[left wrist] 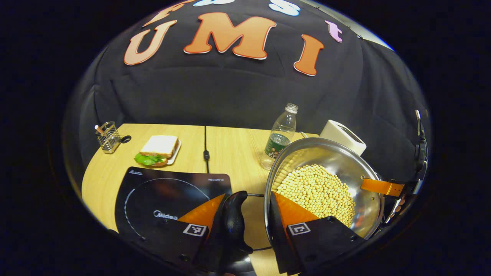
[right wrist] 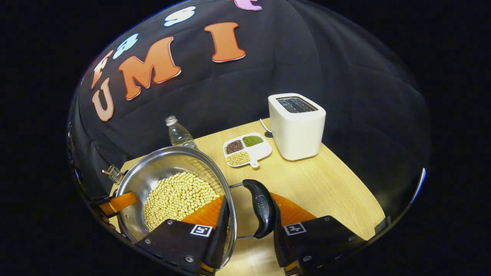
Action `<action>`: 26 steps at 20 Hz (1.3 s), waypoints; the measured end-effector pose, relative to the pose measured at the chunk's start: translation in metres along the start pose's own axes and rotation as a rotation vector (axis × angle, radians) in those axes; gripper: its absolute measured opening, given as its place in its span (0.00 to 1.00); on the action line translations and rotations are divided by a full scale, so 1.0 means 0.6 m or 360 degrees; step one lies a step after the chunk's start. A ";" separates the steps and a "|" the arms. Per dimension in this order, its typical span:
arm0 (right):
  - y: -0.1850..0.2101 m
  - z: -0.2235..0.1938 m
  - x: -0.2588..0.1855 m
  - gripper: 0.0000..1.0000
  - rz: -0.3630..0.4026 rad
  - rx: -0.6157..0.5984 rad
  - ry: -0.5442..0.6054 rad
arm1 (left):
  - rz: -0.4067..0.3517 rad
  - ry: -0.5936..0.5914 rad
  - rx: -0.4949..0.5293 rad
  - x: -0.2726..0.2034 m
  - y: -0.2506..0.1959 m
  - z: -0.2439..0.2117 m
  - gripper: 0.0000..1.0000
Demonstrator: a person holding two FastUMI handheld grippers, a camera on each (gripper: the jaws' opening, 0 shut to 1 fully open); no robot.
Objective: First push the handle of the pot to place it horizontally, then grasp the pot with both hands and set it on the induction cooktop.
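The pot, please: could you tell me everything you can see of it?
The pot is a shiny, lidless steel pan, partly filled with pale round beans. A dark handle on a wire loop sits on each side. The left gripper straddles one handle, with one finger inside the rim; the right gripper straddles the other likewise. The pot looks tilted, beside the induction cooktop, not yet on it.

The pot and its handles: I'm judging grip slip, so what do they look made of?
The pot looks like polished stainless steel: its wall mirrors the beans. The handles look like black moulded plastic on wire brackets, smooth and slightly glossy; the exact material is uncertain.
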State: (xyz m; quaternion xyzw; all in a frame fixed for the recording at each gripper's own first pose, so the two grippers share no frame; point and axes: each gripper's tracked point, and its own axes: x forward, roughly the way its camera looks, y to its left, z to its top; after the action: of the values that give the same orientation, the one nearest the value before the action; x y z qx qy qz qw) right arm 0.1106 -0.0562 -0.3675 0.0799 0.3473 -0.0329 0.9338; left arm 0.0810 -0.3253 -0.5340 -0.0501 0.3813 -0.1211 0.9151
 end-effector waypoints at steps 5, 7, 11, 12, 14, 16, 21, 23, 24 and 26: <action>0.107 0.000 -0.021 0.53 0.0070 -0.0044 -0.0023 | 0.0066 -0.0056 -0.0041 -0.020 0.008 0.002 0.64; 0.148 -0.006 -0.024 0.53 0.0098 -0.0068 -0.0017 | 0.0096 -0.0064 -0.0061 -0.031 0.011 0.003 0.63; 0.225 -0.027 -0.032 0.53 0.0155 -0.0113 0.0012 | 0.0157 -0.0066 -0.0097 -0.045 0.013 0.001 0.63; 0.243 -0.032 -0.028 0.53 0.0170 -0.0122 0.0019 | 0.0169 -0.0065 -0.0106 -0.043 0.008 -0.005 0.61; 0.279 -0.045 -0.022 0.53 0.0195 -0.0136 0.0039 | 0.0198 -0.0055 -0.0115 -0.043 0.007 -0.008 0.62; 0.311 -0.059 -0.015 0.53 0.0218 -0.0143 0.0064 | 0.0225 -0.0046 -0.0115 -0.048 0.005 -0.009 0.62; 0.371 -0.098 0.007 0.53 0.0245 -0.0173 0.0121 | 0.0260 -0.0009 -0.0144 -0.035 -0.006 -0.029 0.63; 0.385 -0.114 0.017 0.53 0.0240 -0.0195 0.0151 | 0.0265 0.0013 -0.0164 -0.032 -0.009 -0.030 0.60; 0.391 -0.121 0.023 0.53 0.0235 -0.0206 0.0166 | 0.0265 0.0026 -0.0166 -0.033 -0.007 -0.030 0.60; 0.398 -0.136 0.034 0.53 0.0224 -0.0223 0.0197 | 0.0261 0.0047 -0.0162 -0.035 -0.005 -0.027 0.63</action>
State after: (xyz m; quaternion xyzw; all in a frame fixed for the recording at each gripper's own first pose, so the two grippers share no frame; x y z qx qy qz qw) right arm 0.1015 0.1931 -0.4112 0.0405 0.3994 0.0622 0.9138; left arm 0.0550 -0.3227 -0.5305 -0.0634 0.4032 -0.0268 0.9125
